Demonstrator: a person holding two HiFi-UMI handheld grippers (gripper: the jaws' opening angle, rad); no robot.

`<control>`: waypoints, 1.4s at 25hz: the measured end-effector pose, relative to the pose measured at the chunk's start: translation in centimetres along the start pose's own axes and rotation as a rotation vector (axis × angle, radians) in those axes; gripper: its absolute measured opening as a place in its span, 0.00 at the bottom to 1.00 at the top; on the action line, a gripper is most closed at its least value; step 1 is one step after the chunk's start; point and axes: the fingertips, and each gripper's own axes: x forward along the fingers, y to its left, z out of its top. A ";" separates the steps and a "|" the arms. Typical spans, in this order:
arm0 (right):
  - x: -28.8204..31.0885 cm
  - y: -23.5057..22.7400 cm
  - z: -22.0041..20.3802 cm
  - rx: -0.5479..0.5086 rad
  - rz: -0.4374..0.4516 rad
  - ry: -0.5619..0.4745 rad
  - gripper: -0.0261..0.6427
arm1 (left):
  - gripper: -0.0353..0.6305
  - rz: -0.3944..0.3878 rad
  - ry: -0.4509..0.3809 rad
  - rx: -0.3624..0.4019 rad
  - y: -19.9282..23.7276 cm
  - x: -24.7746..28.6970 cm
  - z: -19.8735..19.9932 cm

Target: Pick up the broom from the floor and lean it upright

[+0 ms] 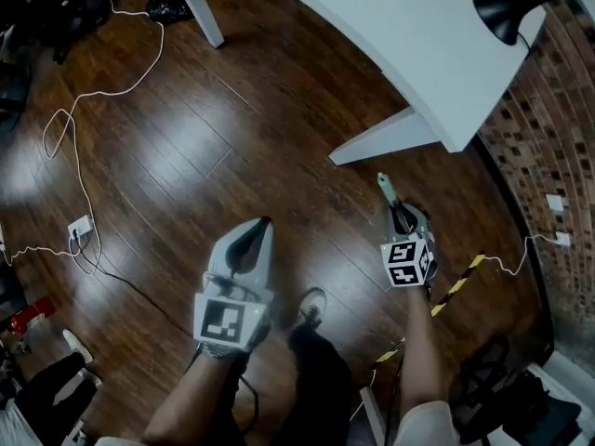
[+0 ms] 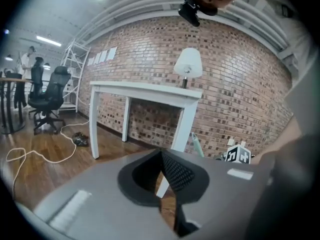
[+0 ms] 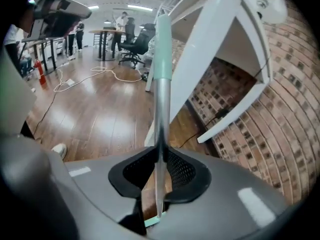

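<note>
Now both claws hang over the wooden floor, and the right one grips the broom.

Farthest left, white cables (image 1: 79, 147) trail across the dark wooden floor (image 1: 186, 137). The left claw (image 1: 263, 223) is next, its jaws drawn together at the tips with nothing between them. A shoe (image 1: 311, 307) shows on the floor between the two forearms. To the right of it, the right claw (image 3: 161, 156) is clamped on the broom (image 3: 160, 109), its pads pressing the metal shaft from both sides. The shaft runs on past the jaws to a pale green grip at its end, which points toward a leg of the white table (image 1: 418, 54). The brush end is out of sight. A lamp (image 1: 507, 12) stands on the table's far corner, close to the brick wall (image 1: 548, 137) at the right edge.
</note>
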 end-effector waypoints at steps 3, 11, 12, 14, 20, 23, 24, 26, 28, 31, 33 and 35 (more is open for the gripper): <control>-2.9 -2.5 0.3 0.077 -0.047 -0.036 0.17 | 0.06 -0.048 0.002 0.041 -1.9 0.2 3.0; -6.2 -6.7 0.1 0.205 -0.024 -0.097 0.17 | 0.06 -0.031 -0.011 0.076 -6.3 2.1 7.7; -6.2 -7.3 0.1 0.224 -0.021 -0.100 0.17 | 0.06 -0.027 -0.013 0.068 -6.8 2.4 7.9; -6.0 -8.8 0.2 0.271 -0.019 -0.103 0.17 | 0.06 -0.024 -0.013 0.058 -8.0 3.0 8.4; -3.5 -13.8 1.3 0.397 -0.046 -0.114 0.17 | 0.06 0.008 -0.043 0.101 -9.7 5.2 10.4; -1.9 -15.6 2.9 0.391 -0.030 -0.134 0.17 | 0.06 0.038 -0.047 0.107 -9.9 6.9 10.9; -1.4 -16.1 3.4 0.384 -0.017 -0.138 0.17 | 0.06 0.039 -0.045 0.108 -10.2 7.5 11.0; -0.5 -17.3 4.3 0.374 -0.002 -0.150 0.17 | 0.06 0.034 -0.033 0.115 -11.0 8.8 11.0; 0.4 -18.6 5.3 0.368 0.003 -0.160 0.17 | 0.06 0.035 -0.016 0.106 -11.3 9.7 10.6; 1.9 -19.8 6.6 0.352 0.012 -0.169 0.17 | 0.06 0.023 0.005 0.111 -12.0 10.9 10.0; 2.6 -20.7 7.4 0.336 0.012 -0.171 0.17 | 0.06 0.010 -0.004 0.118 -12.6 11.8 10.2; 3.1 -21.2 8.5 0.308 0.013 -0.180 0.18 | 0.06 0.019 0.003 0.121 -12.6 12.1 10.1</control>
